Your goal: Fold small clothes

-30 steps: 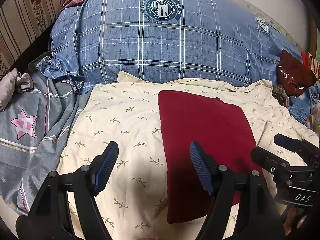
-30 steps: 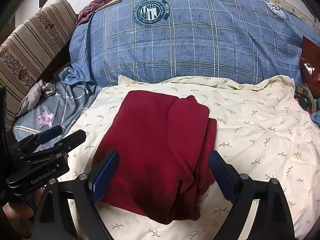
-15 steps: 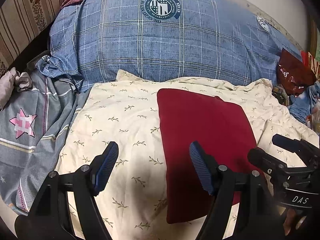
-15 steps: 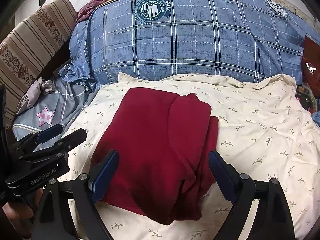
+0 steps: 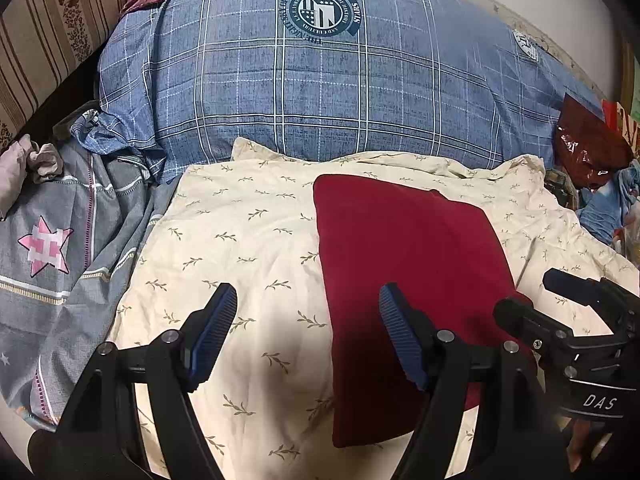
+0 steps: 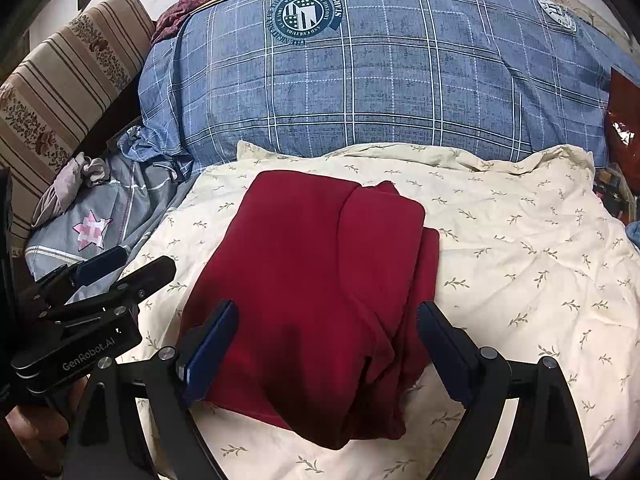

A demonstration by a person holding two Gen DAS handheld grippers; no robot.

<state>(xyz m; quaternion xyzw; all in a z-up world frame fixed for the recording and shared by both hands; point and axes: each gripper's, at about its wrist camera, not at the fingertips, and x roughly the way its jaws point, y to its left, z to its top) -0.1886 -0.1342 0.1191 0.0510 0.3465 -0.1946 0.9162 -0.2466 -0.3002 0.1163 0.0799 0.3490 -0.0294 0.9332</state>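
A dark red garment (image 5: pixel 404 264) (image 6: pixel 316 280) lies folded into a rough rectangle on a cream sheet with a leaf print (image 5: pixel 240 240) (image 6: pixel 520 240). My left gripper (image 5: pixel 308 332) hovers open above the sheet at the garment's left edge, with nothing between its blue pads. My right gripper (image 6: pixel 324 348) hovers open over the near end of the garment, its fingers apart on either side and not pressing it. Each gripper shows in the other's view: the right one at the right edge (image 5: pixel 560 320), the left one at the left edge (image 6: pixel 100 292).
A big blue plaid pillow (image 5: pixel 320 80) (image 6: pixel 380 72) bounds the far side. Grey bedding with a pink star (image 5: pixel 48 248) lies to the left, below a striped cushion (image 6: pixel 60 92). A dark red plastic bag (image 5: pixel 588 148) and blue cloth sit at the right.
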